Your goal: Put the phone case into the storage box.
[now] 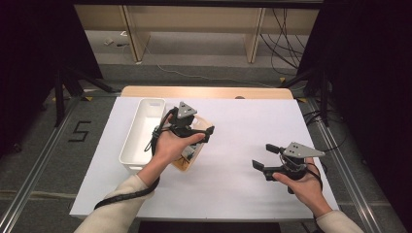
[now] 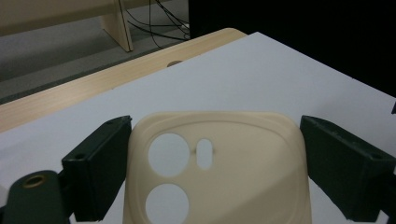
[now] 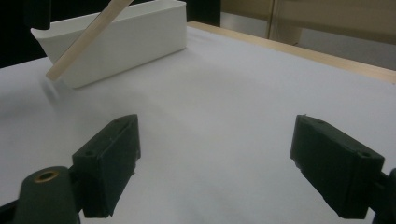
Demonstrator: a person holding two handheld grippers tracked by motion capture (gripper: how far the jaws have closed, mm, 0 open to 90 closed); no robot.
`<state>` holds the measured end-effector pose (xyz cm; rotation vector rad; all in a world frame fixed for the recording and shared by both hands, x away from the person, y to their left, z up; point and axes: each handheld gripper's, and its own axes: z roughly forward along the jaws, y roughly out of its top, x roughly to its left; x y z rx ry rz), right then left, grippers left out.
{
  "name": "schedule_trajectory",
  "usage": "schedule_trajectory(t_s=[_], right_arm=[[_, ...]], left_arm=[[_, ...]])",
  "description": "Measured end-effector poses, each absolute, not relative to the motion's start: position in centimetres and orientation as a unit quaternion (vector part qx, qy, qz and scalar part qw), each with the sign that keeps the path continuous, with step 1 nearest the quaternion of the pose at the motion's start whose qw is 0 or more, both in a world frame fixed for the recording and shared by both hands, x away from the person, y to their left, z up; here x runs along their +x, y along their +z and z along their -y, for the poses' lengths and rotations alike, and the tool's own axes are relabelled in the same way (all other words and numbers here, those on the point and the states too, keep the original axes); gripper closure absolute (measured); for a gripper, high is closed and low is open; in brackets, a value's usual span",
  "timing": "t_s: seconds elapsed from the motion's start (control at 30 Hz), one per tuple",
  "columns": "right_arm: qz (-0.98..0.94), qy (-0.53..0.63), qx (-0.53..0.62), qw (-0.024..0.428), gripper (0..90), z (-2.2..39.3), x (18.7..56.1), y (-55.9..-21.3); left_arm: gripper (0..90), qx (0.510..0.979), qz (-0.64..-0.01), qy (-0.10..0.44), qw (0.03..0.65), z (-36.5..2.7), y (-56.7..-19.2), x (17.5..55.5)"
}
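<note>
Left hand (image 1: 170, 145) raised, fingers (image 2: 100, 168) gripping phone case (image 2: 219, 172); right fingers (image 3: 107, 163) apart, empty.

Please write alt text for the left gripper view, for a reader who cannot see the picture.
A cream phone case with round camera cut-outs sits between the two black jaws of the left tongs, held above a white table. The left jaw touches its edge; a small gap shows at the right jaw.

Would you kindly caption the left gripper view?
Cream phone case between the left gripper's wide jaws above the white table.
</note>
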<state>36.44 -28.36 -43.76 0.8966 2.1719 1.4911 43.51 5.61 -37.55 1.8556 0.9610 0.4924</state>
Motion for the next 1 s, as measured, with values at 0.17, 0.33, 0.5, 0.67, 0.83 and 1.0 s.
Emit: schedule_trajectory(t_s=[0.17,0.33,0.5,0.67,0.83,1.0], right_arm=[[-0.767,0.529,0.317,0.177,16.8,28.4,36.5,-43.8],[-0.767,0.529,0.317,0.177,16.8,28.3,36.5,-43.8],[-0.768,0.528,0.317,0.178,16.8,28.4,36.5,-43.8],[-0.768,0.528,0.317,0.178,16.8,28.4,36.5,-43.8],[-0.768,0.528,0.317,0.178,16.8,28.4,36.5,-43.8],[-0.767,0.528,0.317,0.177,16.8,28.4,36.5,-43.8]], left_arm=[[11.7,0.756,-0.397,0.206,0.479,-5.9,-37.3,43.8],[11.7,0.749,-0.4,0.212,0.483,-6.1,-37.0,44.1],[11.7,0.752,-0.387,0.221,0.487,-6.2,-36.8,44.6],[11.7,0.749,-0.391,0.223,0.487,-6.2,-36.7,44.8],[11.7,0.742,-0.4,0.22,0.491,-6.3,-36.5,45.0],[11.7,0.737,-0.406,0.226,0.491,-6.5,-36.2,45.1]])
